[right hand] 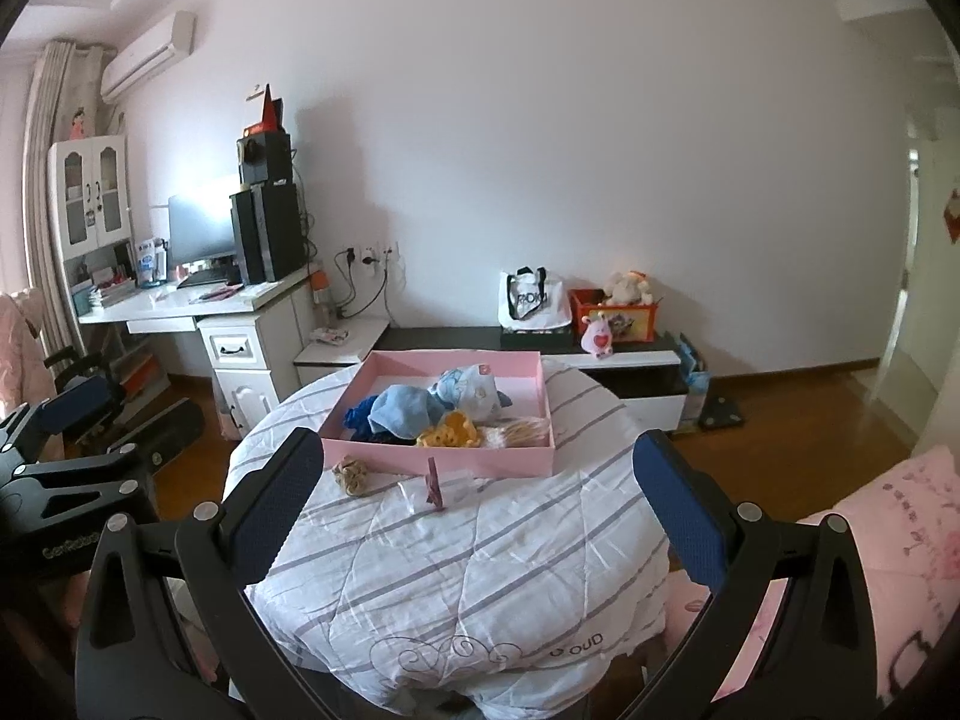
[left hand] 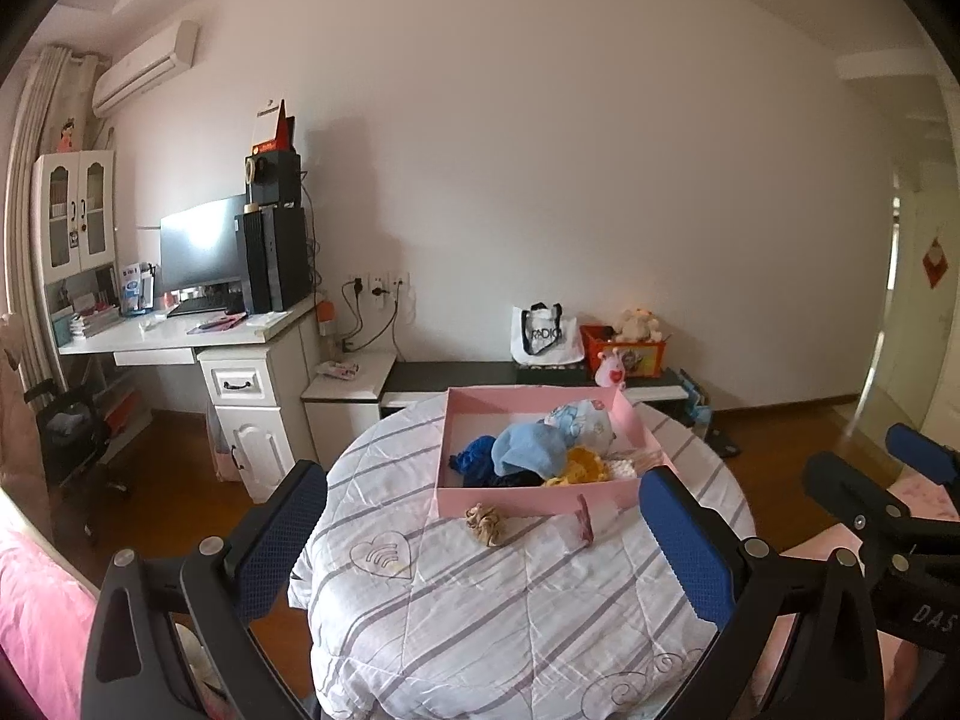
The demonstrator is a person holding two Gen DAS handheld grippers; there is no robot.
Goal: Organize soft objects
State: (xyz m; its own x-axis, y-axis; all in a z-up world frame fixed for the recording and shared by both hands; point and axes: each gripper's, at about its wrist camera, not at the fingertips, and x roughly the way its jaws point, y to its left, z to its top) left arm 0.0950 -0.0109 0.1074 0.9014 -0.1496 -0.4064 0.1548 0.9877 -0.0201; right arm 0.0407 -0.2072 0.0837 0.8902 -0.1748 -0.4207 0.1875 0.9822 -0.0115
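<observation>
A pink box point(left hand: 528, 502) point(right hand: 444, 459) stands on a round table under a striped white quilt point(left hand: 480, 600) point(right hand: 456, 552). It holds several soft things: a light blue cloth point(left hand: 528, 447) point(right hand: 399, 408), a printed pale cloth point(left hand: 585, 420) point(right hand: 471, 387), a dark blue cloth point(left hand: 474, 457) and a yellow knit piece point(left hand: 579, 463) point(right hand: 450, 429). A beige scrunchie point(left hand: 487, 523) point(right hand: 351, 474) and a pink clip point(left hand: 583, 525) point(right hand: 433, 485) lie on the quilt in front of the box. My left gripper point(left hand: 483, 546) and right gripper point(right hand: 474, 510) are both open and empty, short of the box.
A white desk point(left hand: 180, 330) with a monitor and speakers stands at the left. A low black-and-white cabinet point(left hand: 528, 375) along the far wall carries a tote bag point(left hand: 543, 333) and an orange toy box point(left hand: 624, 351). A pink bed point(right hand: 900, 540) lies at the right.
</observation>
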